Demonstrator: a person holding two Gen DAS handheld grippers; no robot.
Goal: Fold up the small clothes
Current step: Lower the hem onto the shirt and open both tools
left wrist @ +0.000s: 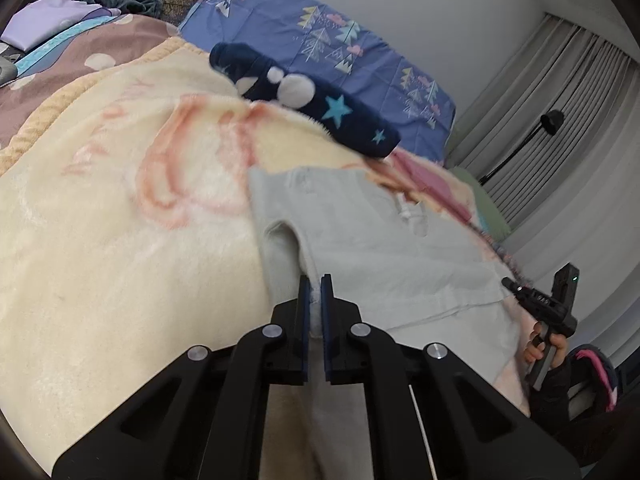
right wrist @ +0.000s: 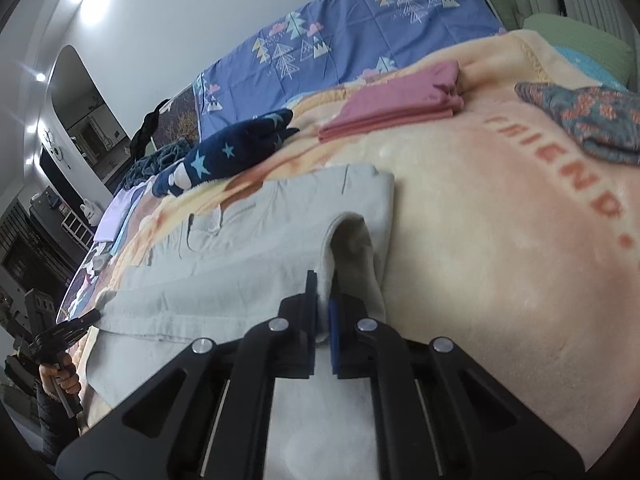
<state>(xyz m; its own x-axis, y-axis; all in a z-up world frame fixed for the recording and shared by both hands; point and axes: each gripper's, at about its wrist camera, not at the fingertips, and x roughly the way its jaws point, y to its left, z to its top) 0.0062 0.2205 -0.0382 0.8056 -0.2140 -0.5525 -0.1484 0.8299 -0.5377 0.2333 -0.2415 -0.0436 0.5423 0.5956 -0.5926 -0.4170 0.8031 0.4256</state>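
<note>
**Left wrist view: grey garment pinched at both armholes**

Pale grey garment lies on the cream fleece blanket covering the bed, partly folded over itself, armhole curves showing at either side. Left gripper clamped together on the fabric edge by one armhole; cloth visible between the blue pads. Right gripper likewise closed on the edge beside the other armhole. In the left wrist view the right tool sits at the far side of the garment, a hand on its handle.

Beyond the garment: navy star-print fleece item, folded pink cloth, patterned teal-and-coral piece. Blue tree-print sheet along the wall
</note>
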